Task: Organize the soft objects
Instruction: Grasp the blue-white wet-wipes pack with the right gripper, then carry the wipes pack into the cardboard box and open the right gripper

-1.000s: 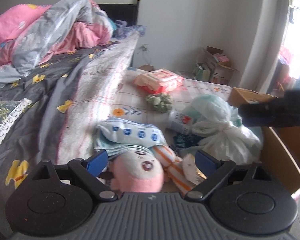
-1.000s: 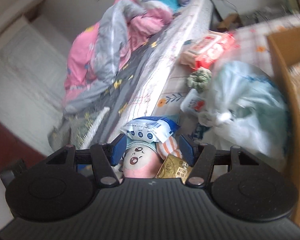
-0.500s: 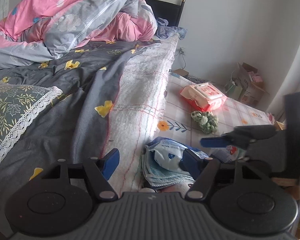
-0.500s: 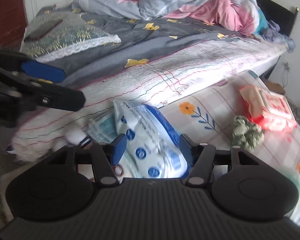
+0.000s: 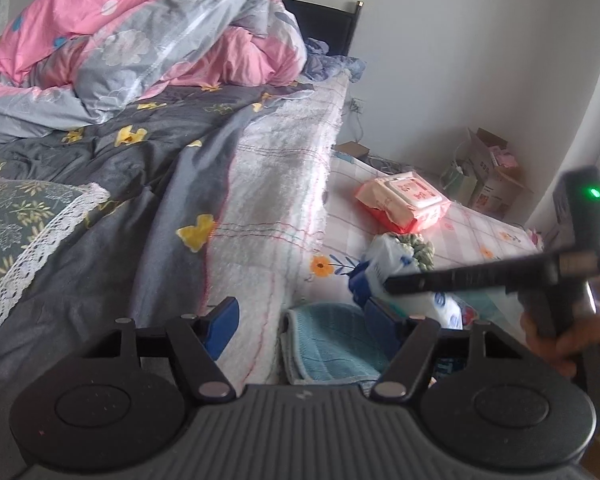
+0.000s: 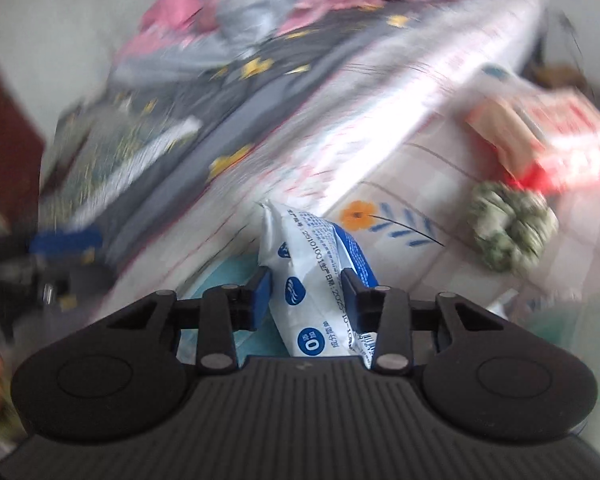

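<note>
Cardboard boxes by the wall, black headboard behind

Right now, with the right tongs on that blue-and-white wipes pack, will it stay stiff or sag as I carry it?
The wipes pack is probably soft: its film wrapper creases where the right tongs pinch it. The free end stands above the jaws, so it may flop. The glossy film looks slippery, so it could slide under a loose grip.

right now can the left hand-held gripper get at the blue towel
Probably yes. The left hand-held gripper is open and empty, and the blue towel lies just ahead, partly between its fingers. The right hand-held gripper, shut on the wipes pack, holds it above the towel's far edge, so the top looks uncovered.
</note>
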Demonstrator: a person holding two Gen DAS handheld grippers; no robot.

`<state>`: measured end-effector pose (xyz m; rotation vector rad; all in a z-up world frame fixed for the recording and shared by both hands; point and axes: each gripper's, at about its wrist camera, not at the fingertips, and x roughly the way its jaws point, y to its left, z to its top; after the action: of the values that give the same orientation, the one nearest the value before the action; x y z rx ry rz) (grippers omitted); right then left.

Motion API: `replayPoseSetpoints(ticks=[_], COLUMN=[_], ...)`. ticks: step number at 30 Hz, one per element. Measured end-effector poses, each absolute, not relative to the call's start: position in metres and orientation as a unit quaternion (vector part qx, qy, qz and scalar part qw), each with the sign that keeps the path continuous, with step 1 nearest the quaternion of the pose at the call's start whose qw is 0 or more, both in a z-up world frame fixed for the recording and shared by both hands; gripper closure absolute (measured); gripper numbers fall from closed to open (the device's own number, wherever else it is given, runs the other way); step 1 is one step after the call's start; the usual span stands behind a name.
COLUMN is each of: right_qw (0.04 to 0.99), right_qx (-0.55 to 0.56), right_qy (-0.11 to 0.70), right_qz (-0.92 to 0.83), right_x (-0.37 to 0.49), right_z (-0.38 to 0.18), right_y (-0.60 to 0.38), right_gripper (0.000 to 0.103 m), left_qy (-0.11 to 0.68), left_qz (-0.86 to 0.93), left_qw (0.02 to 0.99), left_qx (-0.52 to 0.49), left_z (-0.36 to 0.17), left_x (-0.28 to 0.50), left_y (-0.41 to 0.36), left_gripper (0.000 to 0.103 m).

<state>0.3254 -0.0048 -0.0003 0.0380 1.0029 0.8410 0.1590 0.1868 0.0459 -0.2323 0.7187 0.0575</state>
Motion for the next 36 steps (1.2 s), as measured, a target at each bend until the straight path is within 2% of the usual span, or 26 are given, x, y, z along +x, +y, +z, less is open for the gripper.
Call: replayPoseSetpoints(ticks=[8,13,16,20,24,26,27,28,36], right_qw=[0.751,0.768,0.769,0.761,0.763,0.761,0.764,0.765,0.739], right_qx=[0.199,0.195,0.195,0.166,0.086,0.076,0.078,0.078,0.219], right_qy=[0.550,0.540,0.535,0.541,0.551,0.553,0.549,0.545,0.533], right_qz=[0.307,0.284,0.290,0.317,0.327,0.332,0.330,0.333,0.350], right_x=[0.396,0.401,0.405,0.407,0.405,0.403,0.401,0.400,0.386], right_z=[-0.042,-0.037,-0.032,-0.028,-0.032,-0.036,-0.036,-0.034,-0.006], right_y=[-0.083,-0.100,-0.101,-0.081,-0.050,-0.044,-0.045,-0.046,-0.112], right_gripper=[0.069,0.067,0.066,0.050,0.048,0.059,0.069,0.072,0.074], left_qy=[0.383,0.412,0.434,0.448,0.453,0.453,0.452,0.451,0.411], left_qz=[-0.043,-0.082,-0.090,-0.092,-0.096,-0.099,-0.101,-0.104,-0.158], left_qw=[0.920,0.906,0.895,0.889,0.886,0.885,0.885,0.885,0.892], left_qx=[-0.071,-0.056,-0.045,-0.028,-0.030,-0.035,-0.038,-0.040,-0.101], left_z=[0.034,0.019,0.007,-0.005,-0.008,-0.008,-0.006,-0.005,0.028], left_x=[0.194,0.225,0.247,0.262,0.263,0.259,0.258,0.255,0.217], left_y=[0.143,0.116,0.102,0.087,0.083,0.083,0.084,0.085,0.099], left_gripper=[0.033,0.035,0.043,0.046,0.046,0.046,0.046,0.044,0.021])
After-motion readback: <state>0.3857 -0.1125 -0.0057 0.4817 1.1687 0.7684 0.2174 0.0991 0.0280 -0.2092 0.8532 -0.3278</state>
